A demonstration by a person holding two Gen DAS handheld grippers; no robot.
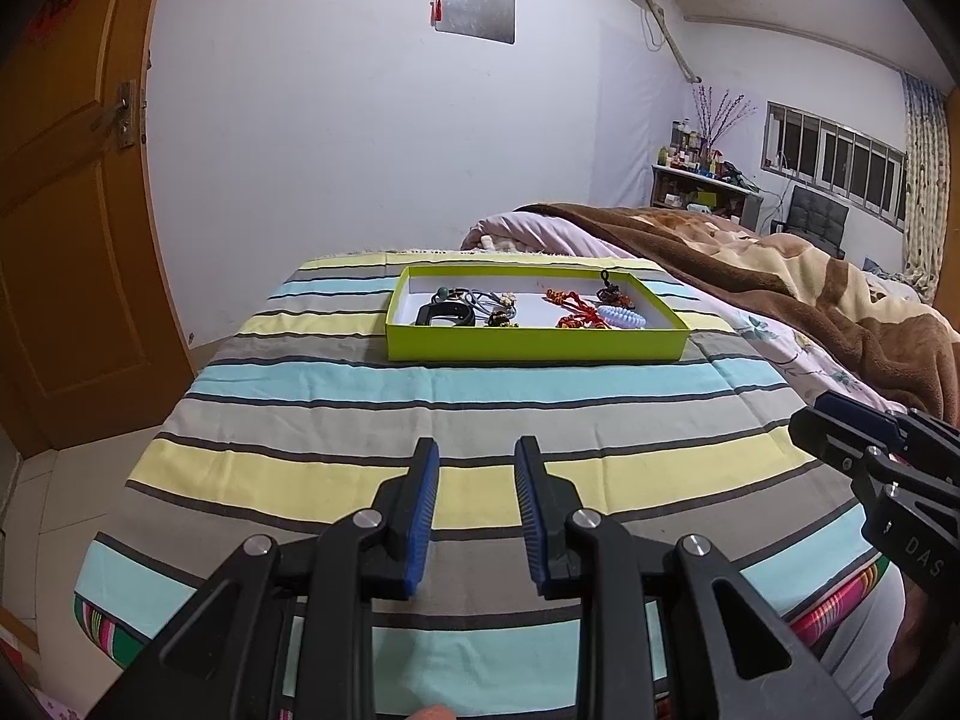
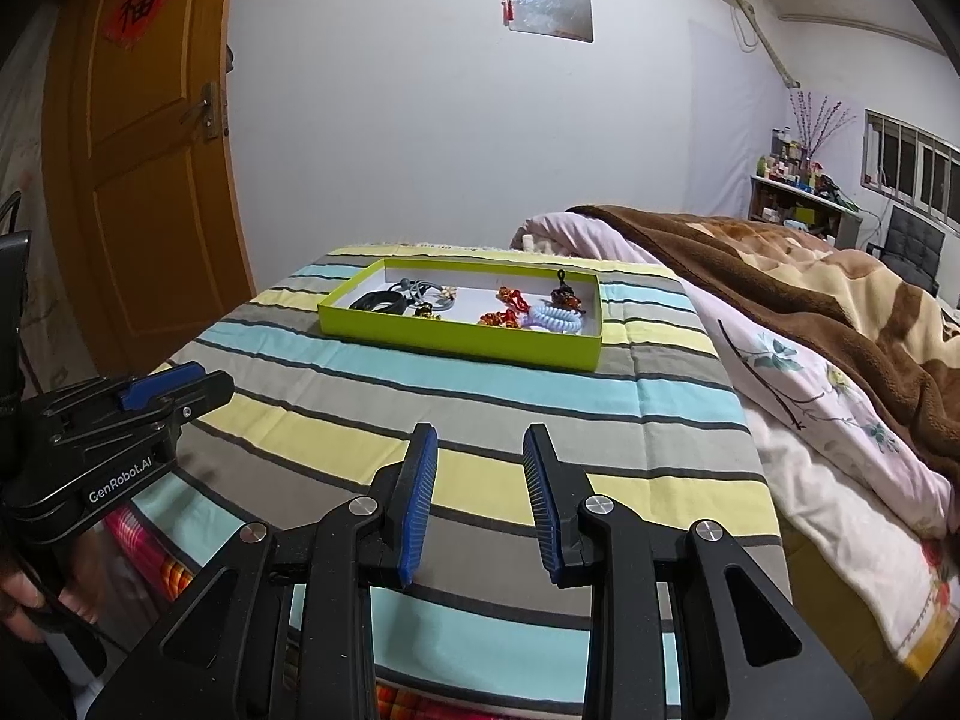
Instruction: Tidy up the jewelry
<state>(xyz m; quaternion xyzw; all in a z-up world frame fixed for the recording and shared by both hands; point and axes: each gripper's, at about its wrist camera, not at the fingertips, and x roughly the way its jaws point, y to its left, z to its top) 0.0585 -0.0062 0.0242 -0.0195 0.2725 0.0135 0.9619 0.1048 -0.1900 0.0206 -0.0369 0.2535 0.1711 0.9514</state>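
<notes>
The green tray's (image 1: 536, 343) near wall hides the lower parts of the jewelry lying against it, so the black band (image 1: 444, 315) and the pale coiled ring (image 1: 621, 318) show only in part. The red knotted pieces (image 2: 507, 307) and the grey cords (image 1: 489, 300) are tangled and too small to count. From the left wrist view, the right claw (image 1: 840, 420) is cut off at 3 o'clock; its gap cannot be read. From the right wrist view, the left claw (image 2: 180, 387) overlaps itself at 9 o'clock. The shelf bottles (image 2: 792, 165) are too small to name.
</notes>
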